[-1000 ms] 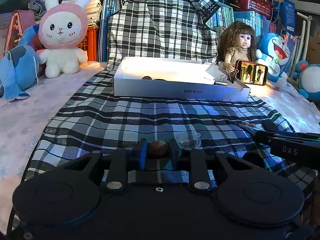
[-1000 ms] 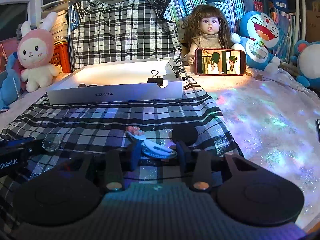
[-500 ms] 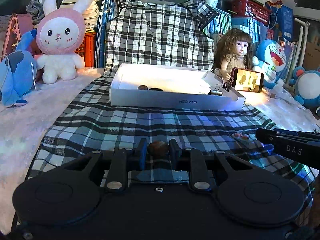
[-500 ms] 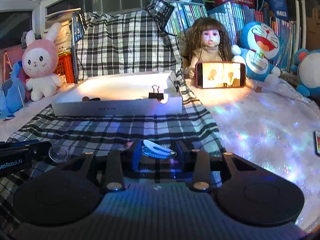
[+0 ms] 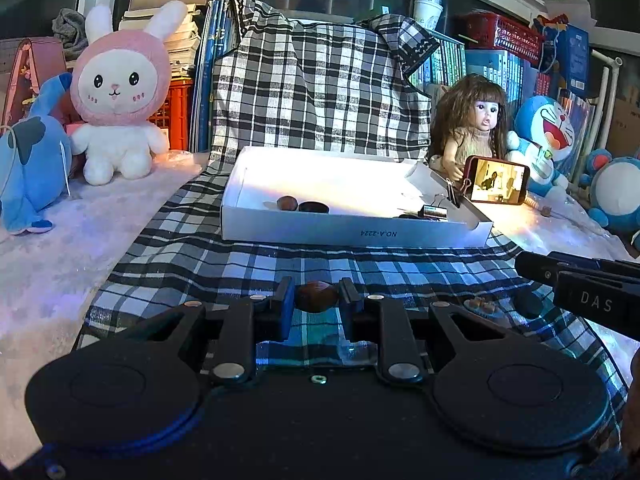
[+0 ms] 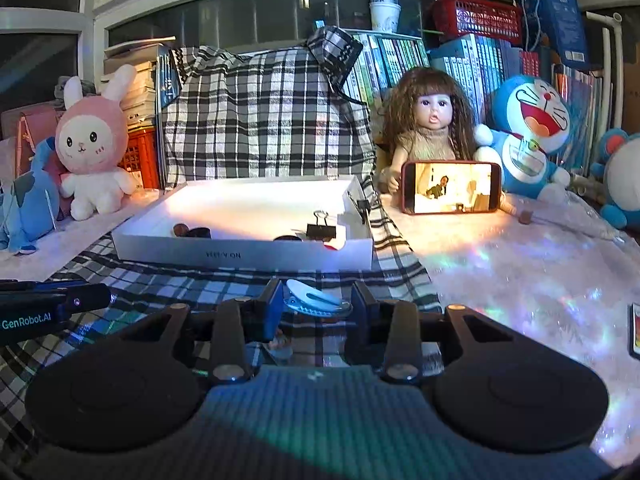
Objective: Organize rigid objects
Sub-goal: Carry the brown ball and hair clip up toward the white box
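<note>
My left gripper (image 5: pixel 316 304) is shut on a small brown nut-like object (image 5: pixel 317 302) and holds it above the plaid cloth. My right gripper (image 6: pixel 316 304) is shut on a white-and-blue hair clip (image 6: pixel 316 302), also raised. A white shallow box (image 5: pixel 352 232) lies ahead on the cloth; it holds a brown piece (image 5: pixel 287 203), a dark piece (image 5: pixel 314 207) and binder clips (image 5: pixel 434 211). The box also shows in the right wrist view (image 6: pixel 248 256), with a black binder clip (image 6: pixel 321 229) inside.
A small decorated piece (image 5: pixel 480 305) and a dark round object (image 5: pixel 527 304) lie on the cloth at right. A doll (image 6: pixel 430 128) holding a lit phone (image 6: pixel 452 193), plush toys (image 5: pixel 118 92) and books line the back. The right gripper's body (image 5: pixel 592 292) enters from the right.
Both grippers have lifted off the cloth with their objects and moved up and back; the box now sits lower and more fully in view. The clear cup has left view.
</note>
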`<move>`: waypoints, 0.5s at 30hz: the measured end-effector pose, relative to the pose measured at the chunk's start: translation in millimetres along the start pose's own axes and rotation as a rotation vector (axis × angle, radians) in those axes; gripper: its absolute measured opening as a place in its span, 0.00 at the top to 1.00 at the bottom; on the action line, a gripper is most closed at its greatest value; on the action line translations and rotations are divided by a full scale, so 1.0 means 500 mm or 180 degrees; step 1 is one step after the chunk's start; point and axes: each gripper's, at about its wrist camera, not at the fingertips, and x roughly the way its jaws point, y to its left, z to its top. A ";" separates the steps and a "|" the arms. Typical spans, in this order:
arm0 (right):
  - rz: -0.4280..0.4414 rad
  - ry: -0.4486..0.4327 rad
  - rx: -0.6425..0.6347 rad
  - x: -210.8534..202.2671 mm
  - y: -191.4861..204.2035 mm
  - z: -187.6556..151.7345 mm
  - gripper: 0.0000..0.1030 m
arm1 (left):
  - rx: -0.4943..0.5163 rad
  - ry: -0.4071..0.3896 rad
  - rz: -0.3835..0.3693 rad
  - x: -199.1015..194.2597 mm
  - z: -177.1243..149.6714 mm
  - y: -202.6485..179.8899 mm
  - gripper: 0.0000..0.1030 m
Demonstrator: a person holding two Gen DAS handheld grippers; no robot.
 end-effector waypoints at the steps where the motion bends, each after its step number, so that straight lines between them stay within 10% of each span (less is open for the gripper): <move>1: 0.0006 -0.0011 -0.0005 0.000 0.001 0.002 0.59 | 0.0001 -0.0003 -0.0004 0.000 0.001 0.000 0.78; 15: 0.0119 -0.0025 0.0078 0.036 -0.005 0.044 0.59 | -0.0043 0.0021 -0.0130 0.033 0.058 0.005 0.78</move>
